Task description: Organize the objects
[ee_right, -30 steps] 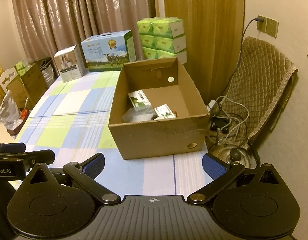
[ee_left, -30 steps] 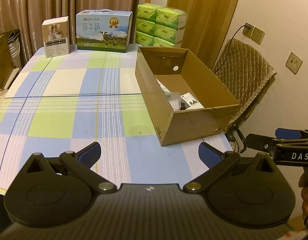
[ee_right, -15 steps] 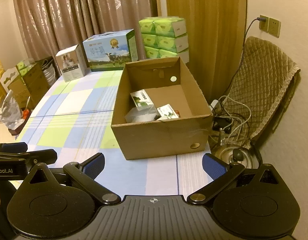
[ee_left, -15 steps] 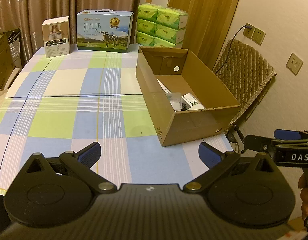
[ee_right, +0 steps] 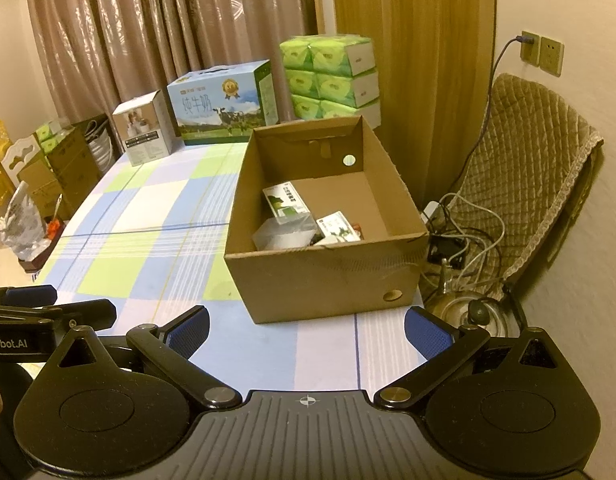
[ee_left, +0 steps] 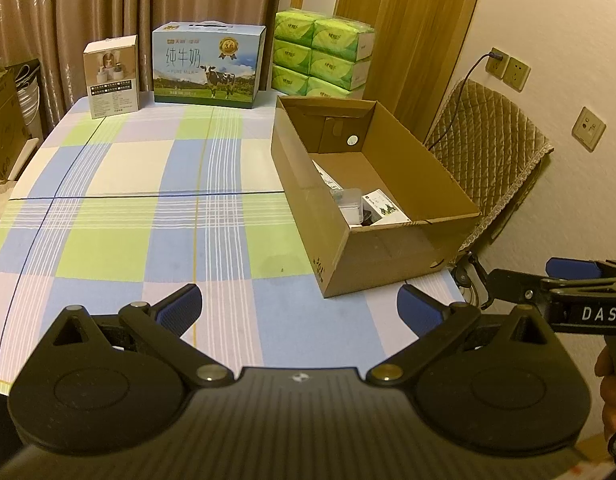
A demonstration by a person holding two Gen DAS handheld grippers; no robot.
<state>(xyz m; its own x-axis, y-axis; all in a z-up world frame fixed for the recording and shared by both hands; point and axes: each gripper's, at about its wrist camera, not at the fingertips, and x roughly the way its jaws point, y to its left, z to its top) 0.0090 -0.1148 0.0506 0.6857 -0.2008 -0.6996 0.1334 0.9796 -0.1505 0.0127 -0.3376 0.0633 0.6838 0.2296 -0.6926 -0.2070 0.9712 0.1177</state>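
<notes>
An open cardboard box stands at the right near part of the checked table. Inside lie two small white-green packets and a clear plastic case; the case and one packet show in the left wrist view. My left gripper is open and empty above the table's near edge, left of the box. My right gripper is open and empty in front of the box. Each gripper shows at the edge of the other's view.
At the table's far end stand a small white box, a blue milk carton and stacked green tissue packs. A quilted chair, cables and a kettle are right of the table. Cardboard boxes stand left.
Both grippers have drawn back and risen slightly, so the box sits a little farther off. Both stay open and empty.
</notes>
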